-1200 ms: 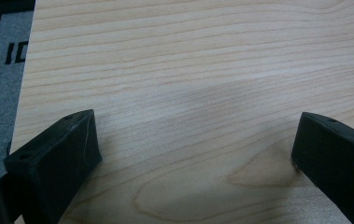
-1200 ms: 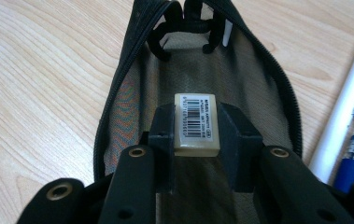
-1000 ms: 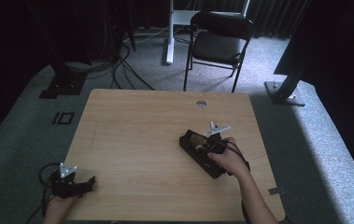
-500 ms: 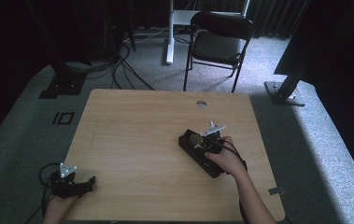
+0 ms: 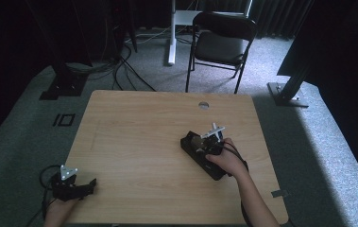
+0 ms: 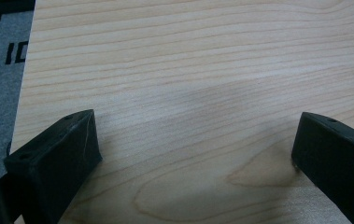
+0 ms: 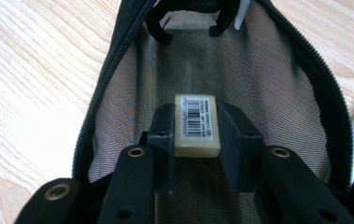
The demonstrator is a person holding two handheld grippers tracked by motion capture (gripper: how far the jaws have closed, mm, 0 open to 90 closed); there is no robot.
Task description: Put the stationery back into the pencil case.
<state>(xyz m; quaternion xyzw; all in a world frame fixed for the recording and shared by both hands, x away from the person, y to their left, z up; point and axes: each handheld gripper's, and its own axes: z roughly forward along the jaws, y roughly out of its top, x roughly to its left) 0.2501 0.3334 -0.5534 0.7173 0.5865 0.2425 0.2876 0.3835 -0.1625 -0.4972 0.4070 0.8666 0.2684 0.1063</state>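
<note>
We squeezed our right gripper (image 7: 197,135) tight on a small white eraser (image 7: 196,125) with a barcode on top. It sat inside the open black pencil case (image 7: 268,70), low over the mesh lining. The case lay on the right side of the wooden table (image 5: 139,137). Our left gripper (image 6: 195,154) rested at the table's near left corner, wide open, holding nothing.
</note>
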